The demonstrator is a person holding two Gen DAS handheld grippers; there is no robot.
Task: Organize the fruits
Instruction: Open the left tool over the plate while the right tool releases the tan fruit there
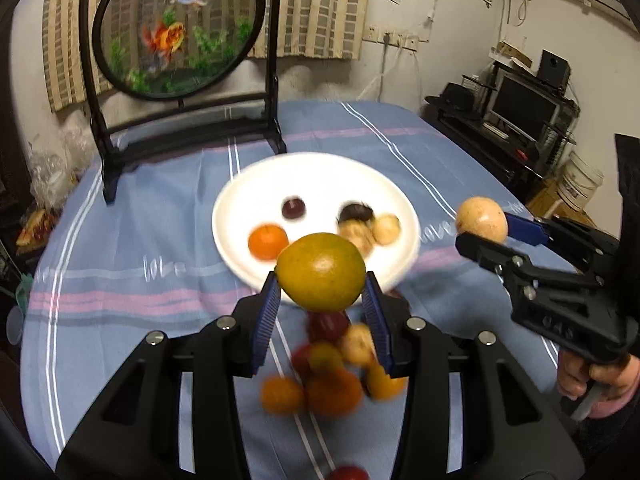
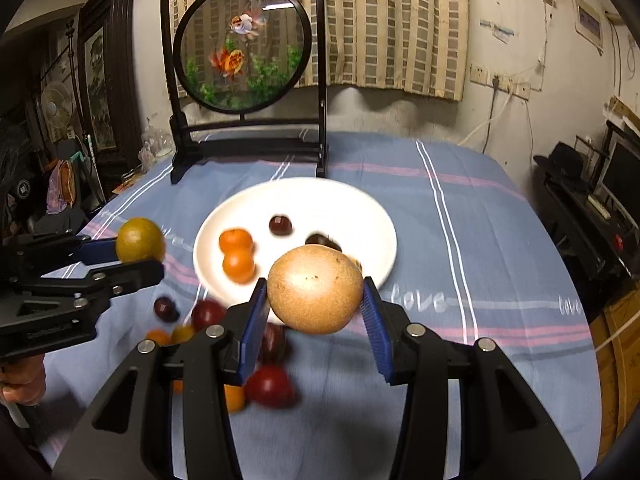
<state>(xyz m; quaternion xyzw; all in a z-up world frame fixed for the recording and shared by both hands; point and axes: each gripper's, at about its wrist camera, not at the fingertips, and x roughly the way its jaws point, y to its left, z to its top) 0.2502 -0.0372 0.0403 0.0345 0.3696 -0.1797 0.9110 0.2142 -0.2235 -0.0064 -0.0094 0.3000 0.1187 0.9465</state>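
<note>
My left gripper (image 1: pixel 321 292) is shut on a green-yellow orange (image 1: pixel 320 270) and holds it above the near rim of the white plate (image 1: pixel 312 172). It also shows in the right wrist view (image 2: pixel 138 254), with the orange (image 2: pixel 140 240). My right gripper (image 2: pixel 315 306) is shut on a tan pear (image 2: pixel 315 294) above the plate's near rim (image 2: pixel 320 196). In the left wrist view the pear (image 1: pixel 481 219) is right of the plate. The plate holds small oranges (image 2: pixel 237 254), dark plums (image 2: pixel 280 225) and pale fruits (image 1: pixel 386 229). Loose fruits (image 1: pixel 332 372) lie on the cloth below the grippers.
A round goldfish screen on a black stand (image 1: pixel 180 32) stands at the table's far side behind the plate. The table has a blue striped cloth (image 2: pixel 460 240). Shelves with a monitor (image 1: pixel 520 108) stand off the right edge.
</note>
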